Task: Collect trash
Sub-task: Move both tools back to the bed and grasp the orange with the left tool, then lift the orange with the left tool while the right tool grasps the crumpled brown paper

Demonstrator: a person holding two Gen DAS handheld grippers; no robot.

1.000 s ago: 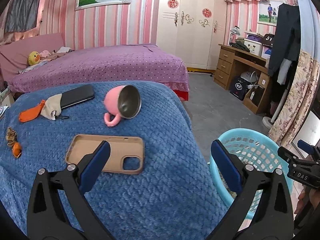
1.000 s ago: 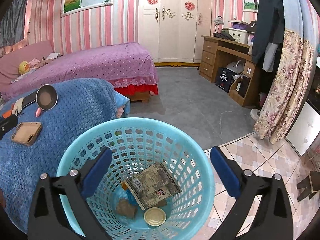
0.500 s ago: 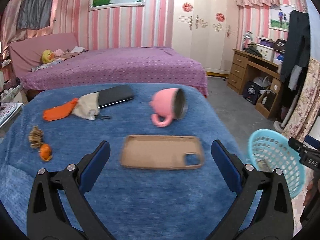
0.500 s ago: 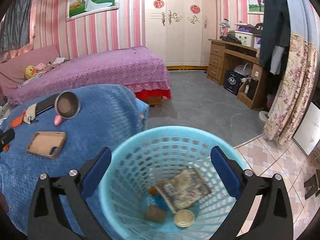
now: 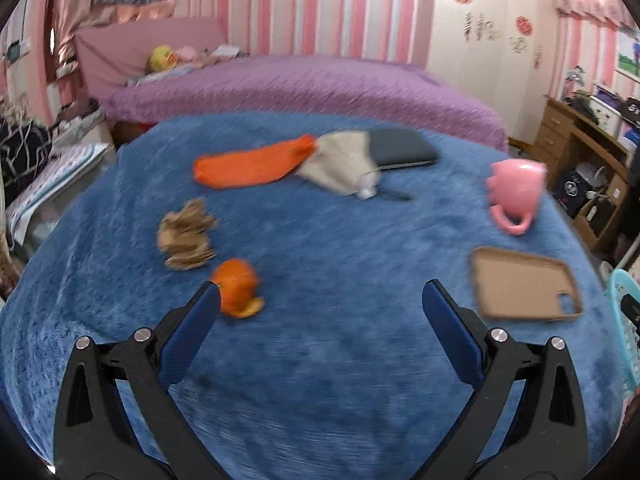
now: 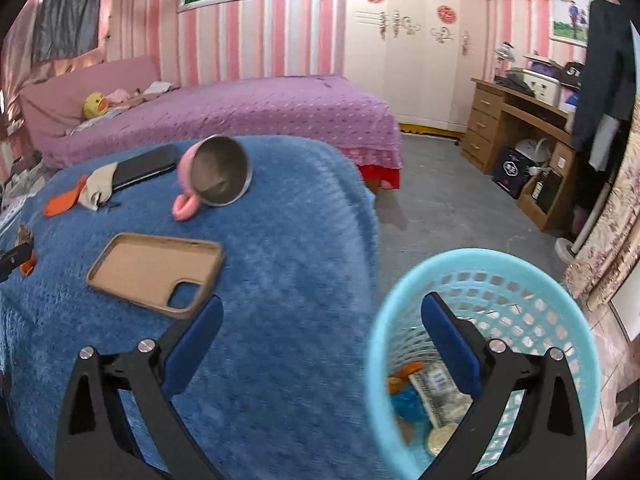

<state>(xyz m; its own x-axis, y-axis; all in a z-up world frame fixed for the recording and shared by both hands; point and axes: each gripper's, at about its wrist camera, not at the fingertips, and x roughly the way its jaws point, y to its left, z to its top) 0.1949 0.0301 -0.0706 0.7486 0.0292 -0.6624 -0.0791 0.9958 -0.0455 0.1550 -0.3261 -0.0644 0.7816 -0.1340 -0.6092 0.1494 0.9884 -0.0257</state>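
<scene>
Left wrist view: blurred orange peel (image 5: 237,292), curled, beside crumpled brown paper (image 5: 187,235).

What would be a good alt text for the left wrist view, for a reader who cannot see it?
An open left gripper hovers over a blue blanket, close to an orange peel and a crumpled brown paper. Farther back lie an orange cloth, a pink mug on its side and a tan phone case.

Left tool (image 5: 320,300): jaws spread wide, nothing between them, pitched downward. Right tool (image 6: 322,314): jaws equally wide apart, empty, angled downward.
</scene>
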